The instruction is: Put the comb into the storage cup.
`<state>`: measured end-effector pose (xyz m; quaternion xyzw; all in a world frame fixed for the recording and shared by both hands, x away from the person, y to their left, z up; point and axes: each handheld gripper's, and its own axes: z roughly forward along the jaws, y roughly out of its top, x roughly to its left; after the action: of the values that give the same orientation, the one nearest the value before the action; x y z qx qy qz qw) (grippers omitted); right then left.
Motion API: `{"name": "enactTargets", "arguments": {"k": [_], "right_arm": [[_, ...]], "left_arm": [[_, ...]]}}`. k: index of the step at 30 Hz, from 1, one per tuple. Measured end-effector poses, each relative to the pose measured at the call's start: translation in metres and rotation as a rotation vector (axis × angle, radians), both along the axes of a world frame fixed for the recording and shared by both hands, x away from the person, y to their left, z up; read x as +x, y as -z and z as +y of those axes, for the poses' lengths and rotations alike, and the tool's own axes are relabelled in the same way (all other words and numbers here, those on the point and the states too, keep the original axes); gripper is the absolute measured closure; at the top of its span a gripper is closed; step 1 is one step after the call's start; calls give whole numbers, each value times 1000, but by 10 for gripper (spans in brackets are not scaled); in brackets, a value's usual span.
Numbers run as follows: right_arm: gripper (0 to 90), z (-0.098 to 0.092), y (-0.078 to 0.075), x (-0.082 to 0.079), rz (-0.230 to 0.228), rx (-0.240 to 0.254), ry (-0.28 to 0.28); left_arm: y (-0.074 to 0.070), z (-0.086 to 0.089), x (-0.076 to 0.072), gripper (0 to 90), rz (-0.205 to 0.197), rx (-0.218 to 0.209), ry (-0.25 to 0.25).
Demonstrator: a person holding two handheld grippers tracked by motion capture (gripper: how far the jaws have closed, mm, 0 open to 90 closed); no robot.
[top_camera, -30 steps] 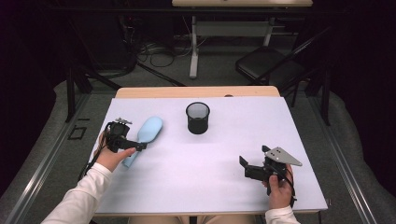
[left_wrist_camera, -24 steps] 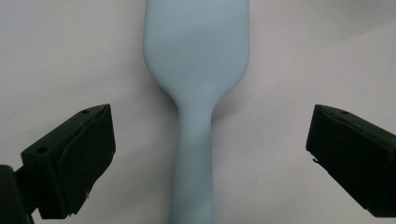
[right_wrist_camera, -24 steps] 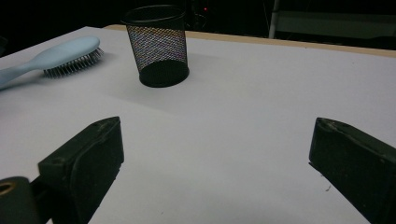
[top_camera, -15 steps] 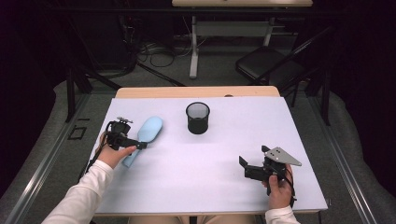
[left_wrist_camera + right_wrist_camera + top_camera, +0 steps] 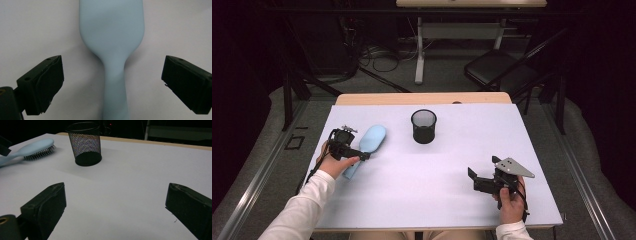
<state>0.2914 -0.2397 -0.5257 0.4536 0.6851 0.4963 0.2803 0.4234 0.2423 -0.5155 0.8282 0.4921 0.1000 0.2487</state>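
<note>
A light blue hairbrush (image 5: 372, 138) lies bristles down at the left of the white table (image 5: 452, 150), its handle pointing toward the person. My left gripper (image 5: 351, 151) hovers over that handle, open. From its own camera the brush (image 5: 112, 37) runs straight up between the two jaws, and the left gripper (image 5: 113, 75) has a wide gap on each side of the handle without touching it. A black mesh cup (image 5: 424, 126) stands upright at the middle back. My right gripper (image 5: 474, 181) is held open at the front right, nothing between its jaws. It (image 5: 115, 195) faces the cup (image 5: 86, 143) and the brush (image 5: 37, 150).
The table's bare wooden back edge (image 5: 422, 98) shows beyond the white top. Behind it on the dark floor are a folding chair (image 5: 497, 70) and a desk frame (image 5: 419, 55) with cables. White surface lies between cup and right gripper.
</note>
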Motion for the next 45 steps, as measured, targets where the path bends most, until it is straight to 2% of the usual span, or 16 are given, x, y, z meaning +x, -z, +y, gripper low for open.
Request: {"name": "enactTargets", "arguments": {"k": [4,7,18,23,30,34,37,39,45], "right_arm": [[27,0,0,0,1,2,-1],[27,0,0,0,2,2,-1],[29,1,0,0,5,1,-2],[29,1,0,0,3,1,-3],[30,1,0,0,3,2,-2],[30,1,0,0,3,2,-4],[30,1,0,0,3,2,-4],[31,1,0,0,2,0,-5],[32,1,0,0,3,-1,-5]], "left_arm": [[3,-1,1,75,4,1,-5],[4,-2,2,114,1,26,-7],[6,-4,4,180,5,35,-16],[7,-5,5,245,13,26,-16],[10,-7,5,300,12,62,-18],[11,-7,5,301,13,57,-25],[12,-8,5,387,24,43,-19],[12,-9,5,388,26,64,-26],[15,-8,5,390,21,56,-32]]}}
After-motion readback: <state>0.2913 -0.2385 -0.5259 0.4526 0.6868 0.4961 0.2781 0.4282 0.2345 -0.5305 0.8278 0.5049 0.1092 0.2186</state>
